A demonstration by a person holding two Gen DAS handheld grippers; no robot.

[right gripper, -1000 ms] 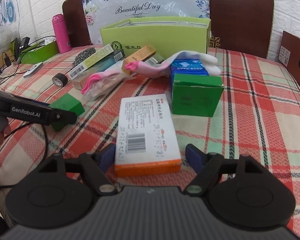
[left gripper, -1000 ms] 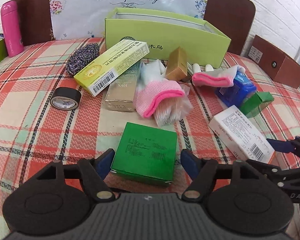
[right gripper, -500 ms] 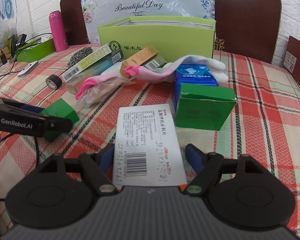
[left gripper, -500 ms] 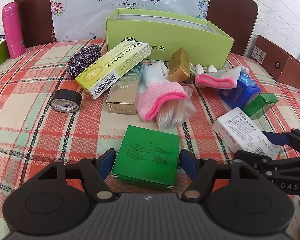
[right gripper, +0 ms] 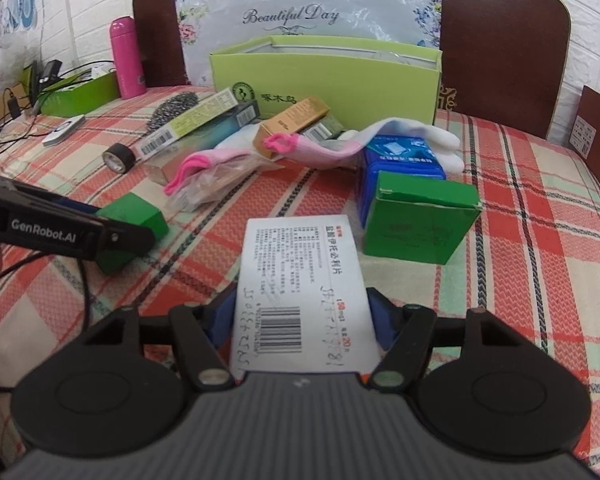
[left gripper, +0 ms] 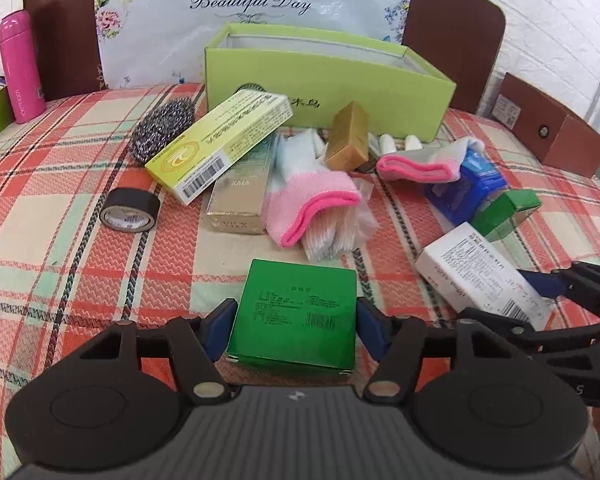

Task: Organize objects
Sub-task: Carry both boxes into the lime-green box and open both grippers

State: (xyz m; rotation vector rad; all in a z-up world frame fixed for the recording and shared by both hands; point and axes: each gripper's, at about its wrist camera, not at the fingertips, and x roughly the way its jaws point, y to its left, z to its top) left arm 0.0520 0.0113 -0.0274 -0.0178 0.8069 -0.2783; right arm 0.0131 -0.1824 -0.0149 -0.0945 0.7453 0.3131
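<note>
- The left gripper (left gripper: 292,330) has its blue pads on both sides of a flat green box (left gripper: 296,318), and its jaws are closing on it. The pads look like they touch the box sides.
- The right gripper (right gripper: 304,324) is closing on a white box (right gripper: 302,296) (the one with a barcode). Its pads sit tight on both sides.
- Both boxes are low over the checked tablecloth (left gripper: 60,240), near the front edge.
- A big lime box (left gripper: 328,92), open on top, stands at the back, behind a pile of small things.

Glossy cardboard green box (left gripper: 296,312) on woven tablecloth (left gripper: 60,248).
</note>
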